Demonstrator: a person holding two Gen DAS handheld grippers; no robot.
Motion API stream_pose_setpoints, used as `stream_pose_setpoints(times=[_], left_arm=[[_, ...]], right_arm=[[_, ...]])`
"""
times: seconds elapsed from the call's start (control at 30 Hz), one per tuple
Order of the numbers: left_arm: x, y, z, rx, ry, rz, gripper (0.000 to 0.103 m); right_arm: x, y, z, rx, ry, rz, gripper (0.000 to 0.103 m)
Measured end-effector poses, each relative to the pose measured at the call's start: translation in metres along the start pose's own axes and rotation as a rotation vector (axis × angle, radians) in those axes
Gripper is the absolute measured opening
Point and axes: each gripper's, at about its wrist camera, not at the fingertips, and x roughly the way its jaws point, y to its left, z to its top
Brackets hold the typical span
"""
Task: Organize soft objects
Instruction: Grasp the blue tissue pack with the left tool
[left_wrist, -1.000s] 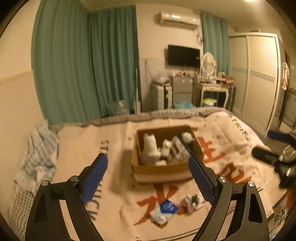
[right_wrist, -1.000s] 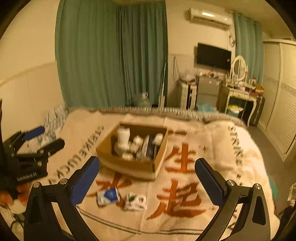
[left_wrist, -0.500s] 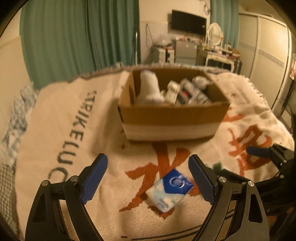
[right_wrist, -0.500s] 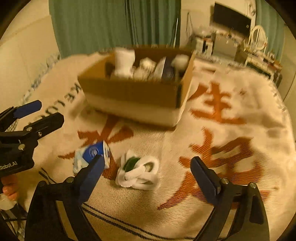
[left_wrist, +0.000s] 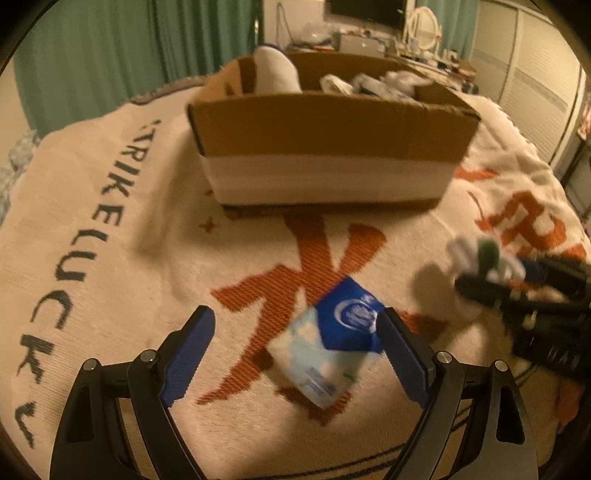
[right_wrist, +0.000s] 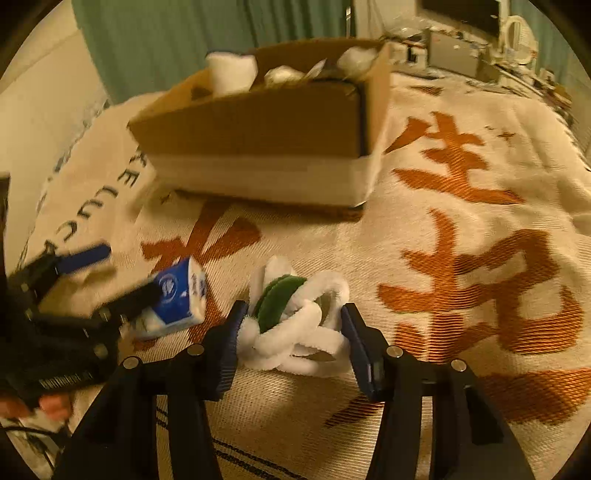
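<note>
The left gripper (left_wrist: 293, 338) has its fingers spread around the tissue pack (left_wrist: 328, 349) on the bed blanket (left_wrist: 122, 266). The right gripper (right_wrist: 291, 334), fingers apart, brackets the white-and-green plush toy (right_wrist: 295, 321), with the cardboard box (right_wrist: 266, 136) at 12 o'clock.

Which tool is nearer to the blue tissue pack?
Left. The left tool straddles the blue tissue pack, fingers open. The right tool is beside it, around the white fluffy toy.
</note>
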Motion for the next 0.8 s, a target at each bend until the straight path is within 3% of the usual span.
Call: stream_pose_setpoints(times=[0.2,0.43,0.63,0.67,0.8], left_arm=[[0.01,-0.024,-0.009,0.054,0.053,-0.071,0.09],[0.024,-0.02,-0.01,0.039,0.06,-0.039,0.089],[0.03,-0.009,-0.01,-0.007,0.081,-0.065,0.088],[0.03,-0.009,-0.01,-0.012,0.082,-0.067,0.085],[0.021,-0.003,-0.015,-0.021,0.069,-0.054,0.058]], right_arm=[[-0.009,-0.005,0.003,0.024,-0.019,-0.017,0.051],[-0.007,-0.006,0.001,0.028,-0.016,-0.017,0.051],[-0.008,-0.001,-0.001,0.009,-0.023,-0.029,0.051],[-0.009,0.0,-0.001,0.01,-0.025,-0.03,0.051],[-0.016,0.0,-0.005,0.015,-0.037,-0.032,0.051]])
